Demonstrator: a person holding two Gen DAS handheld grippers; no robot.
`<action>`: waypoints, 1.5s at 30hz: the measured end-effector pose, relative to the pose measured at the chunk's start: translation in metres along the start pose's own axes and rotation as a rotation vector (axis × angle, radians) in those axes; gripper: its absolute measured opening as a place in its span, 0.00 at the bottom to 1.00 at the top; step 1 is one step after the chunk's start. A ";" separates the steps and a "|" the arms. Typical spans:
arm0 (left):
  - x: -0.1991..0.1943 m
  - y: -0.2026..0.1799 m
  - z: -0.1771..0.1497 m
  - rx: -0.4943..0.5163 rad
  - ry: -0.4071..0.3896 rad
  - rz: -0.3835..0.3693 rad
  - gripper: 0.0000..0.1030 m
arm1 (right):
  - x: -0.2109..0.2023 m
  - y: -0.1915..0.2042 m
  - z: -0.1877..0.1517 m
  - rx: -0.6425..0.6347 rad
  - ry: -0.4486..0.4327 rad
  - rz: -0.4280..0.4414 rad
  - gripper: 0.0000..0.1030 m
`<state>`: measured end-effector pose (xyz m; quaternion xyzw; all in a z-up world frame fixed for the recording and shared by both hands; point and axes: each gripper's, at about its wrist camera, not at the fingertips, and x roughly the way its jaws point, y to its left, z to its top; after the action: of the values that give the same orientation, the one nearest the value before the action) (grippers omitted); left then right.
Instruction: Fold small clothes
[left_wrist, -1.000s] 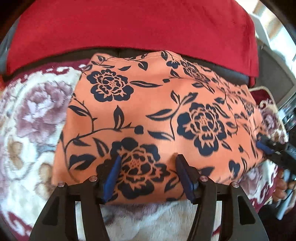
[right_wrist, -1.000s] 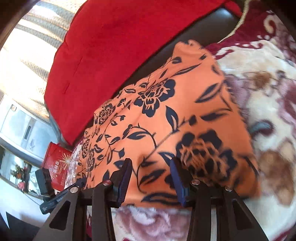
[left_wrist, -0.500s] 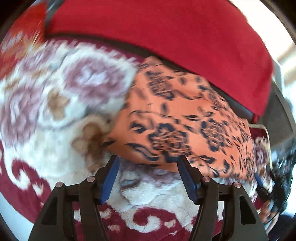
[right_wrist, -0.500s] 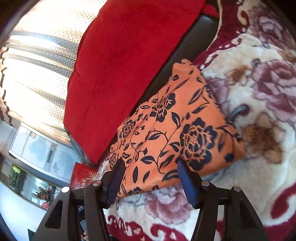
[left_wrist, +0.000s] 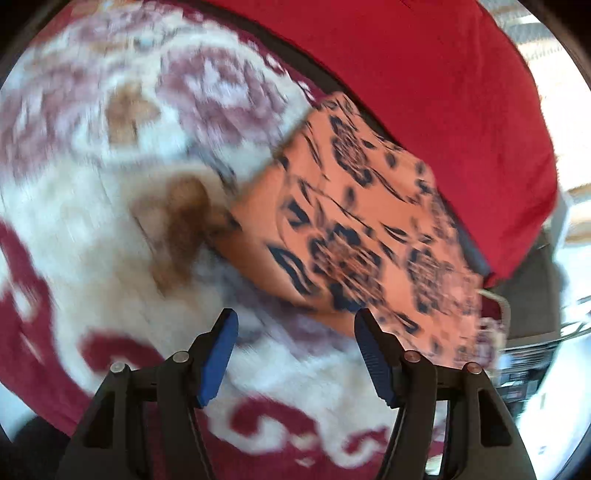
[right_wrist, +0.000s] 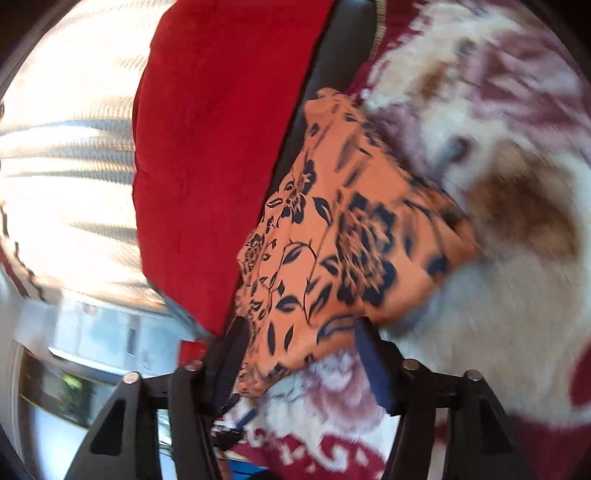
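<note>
A folded orange garment with dark blue flowers (left_wrist: 351, 229) lies on the fluffy blanket, its far edge against the sofa back. My left gripper (left_wrist: 295, 323) hovers over the blanket just short of the garment's near edge, open, with nothing between its blue pads. In the right wrist view the garment (right_wrist: 332, 240) runs up from the bottom centre. My right gripper (right_wrist: 300, 326) has its jaws opening, and the garment's near corner lies between the fingers without the pads pressing on it. Both views are blurred by motion.
A cream and maroon floral blanket (left_wrist: 92, 221) covers the seat. A large red cushion (left_wrist: 424, 74) leans on the dark sofa back (right_wrist: 332, 55) right behind the garment. A bright curtained window (right_wrist: 66, 147) and furniture lie beyond the sofa's end.
Both grippers have drawn back off the garment and rolled, so it now sits tilted and smaller in each view. The right jaws have widened. The left gripper has slid towards the garment's corner.
</note>
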<state>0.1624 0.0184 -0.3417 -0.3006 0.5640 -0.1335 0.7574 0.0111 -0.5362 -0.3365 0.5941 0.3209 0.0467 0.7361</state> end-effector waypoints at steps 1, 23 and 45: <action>0.004 0.005 -0.004 -0.048 0.015 -0.023 0.68 | -0.004 -0.005 -0.002 0.030 -0.012 0.001 0.66; 0.037 0.007 0.032 -0.259 -0.253 -0.170 0.19 | 0.070 -0.006 0.050 -0.089 -0.168 -0.067 0.16; -0.089 -0.003 -0.059 0.152 -0.277 0.132 0.40 | -0.104 -0.036 0.005 0.094 -0.435 -0.232 0.52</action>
<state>0.0782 0.0459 -0.2819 -0.2201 0.4608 -0.0831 0.8557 -0.0800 -0.5977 -0.3256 0.5829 0.2229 -0.1819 0.7599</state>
